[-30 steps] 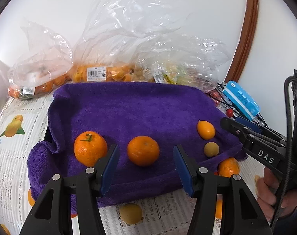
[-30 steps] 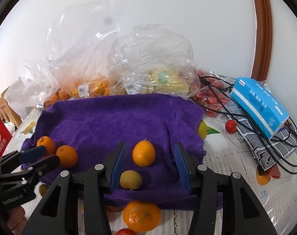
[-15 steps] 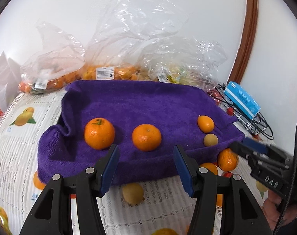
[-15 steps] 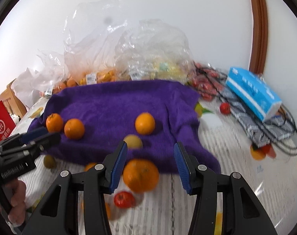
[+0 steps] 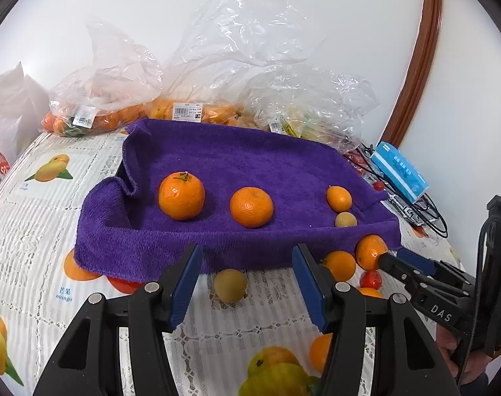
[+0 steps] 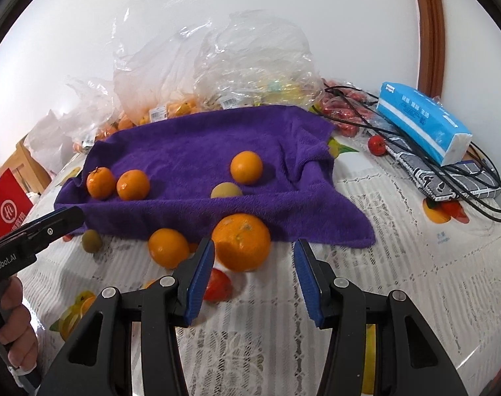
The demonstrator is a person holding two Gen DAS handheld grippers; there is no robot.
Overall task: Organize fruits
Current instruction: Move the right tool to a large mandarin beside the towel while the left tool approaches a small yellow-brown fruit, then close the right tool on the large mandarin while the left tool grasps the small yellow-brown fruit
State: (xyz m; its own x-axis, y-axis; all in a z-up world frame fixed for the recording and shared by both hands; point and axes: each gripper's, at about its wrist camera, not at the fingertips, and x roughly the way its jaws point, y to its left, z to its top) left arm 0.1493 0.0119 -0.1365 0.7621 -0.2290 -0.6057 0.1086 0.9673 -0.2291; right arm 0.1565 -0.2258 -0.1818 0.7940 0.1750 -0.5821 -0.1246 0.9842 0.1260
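Both claws have drawn back from the purple towel (image 5: 250, 165). The right claw (image 6: 253, 277), partly open and empty, hovers just before a large orange (image 6: 242, 241) on the bench (image 6: 398, 264); the left claw (image 5: 247, 288), likewise agape, faces a yellowish fruit (image 5: 230, 285).

Purple towel (image 5: 237, 165): four fruits. Tablecloth (image 6: 398, 264): four loose fruits. Grippers: two.

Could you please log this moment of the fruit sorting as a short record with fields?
surface: purple towel on a fruit-print tablecloth
on towel: two mandarins, a small orange fruit, a yellowish fruit
off towel: large orange, smaller orange, red fruit, greenish fruit
left hand-held gripper: open, empty
right hand-held gripper: open, empty, just before the large orange
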